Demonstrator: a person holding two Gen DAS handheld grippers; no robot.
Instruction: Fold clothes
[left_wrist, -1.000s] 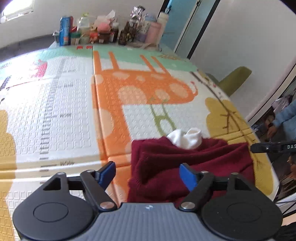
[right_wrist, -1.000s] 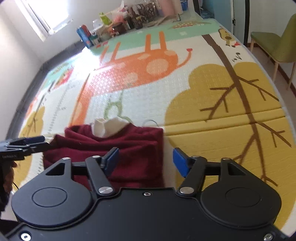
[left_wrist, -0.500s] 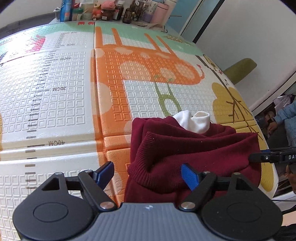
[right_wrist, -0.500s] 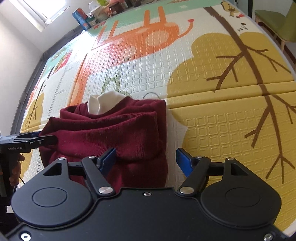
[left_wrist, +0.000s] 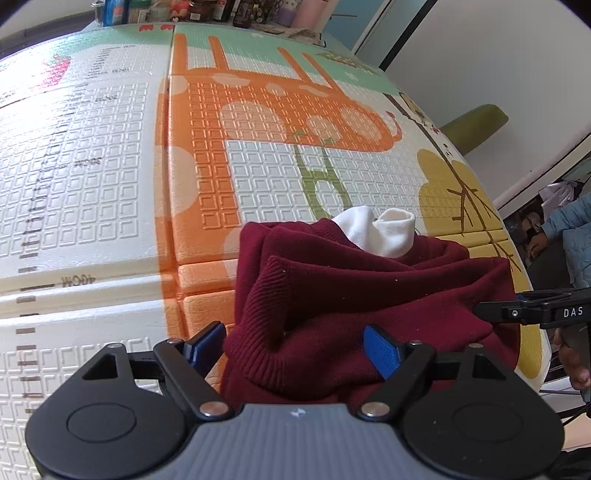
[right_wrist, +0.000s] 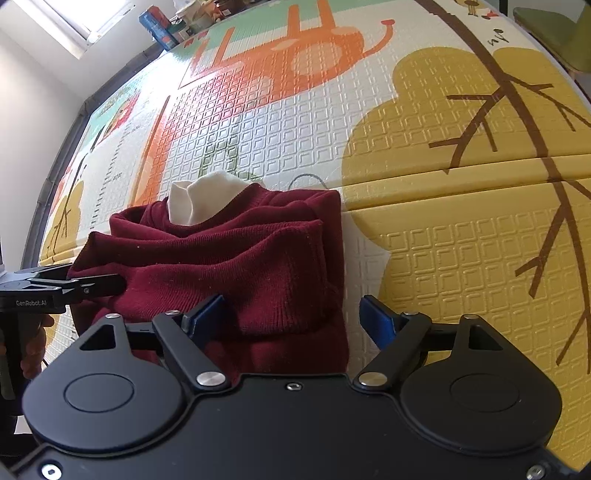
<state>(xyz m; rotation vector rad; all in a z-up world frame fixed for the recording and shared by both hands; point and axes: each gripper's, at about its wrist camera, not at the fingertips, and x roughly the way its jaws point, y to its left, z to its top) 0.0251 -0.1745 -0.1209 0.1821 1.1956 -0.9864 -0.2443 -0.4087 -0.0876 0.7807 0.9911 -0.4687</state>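
Note:
A dark red knit sweater (left_wrist: 362, 295) with a white collar (left_wrist: 380, 230) lies partly folded in a bunched heap on the play mat (left_wrist: 110, 184). My left gripper (left_wrist: 295, 347) is open, its blue pads either side of the sweater's near left edge. My right gripper (right_wrist: 295, 319) is open over the sweater's (right_wrist: 240, 266) near right edge, left pad over cloth, right pad over bare mat. Each gripper's fingers show in the other view, the right one in the left wrist view (left_wrist: 517, 314) and the left one in the right wrist view (right_wrist: 74, 286), both at the sweater's sides.
Bottles, cans and jars (left_wrist: 207, 9) crowd the mat's far end. A green chair (left_wrist: 476, 123) stands beyond the right edge. The mat's near right edge (left_wrist: 535, 354) drops off close to the sweater. A person in blue (left_wrist: 569, 236) sits at far right.
Both grippers have come down and closer to the sweater, which now fills more of each view. Both stay open. The sweater has not visibly shifted.

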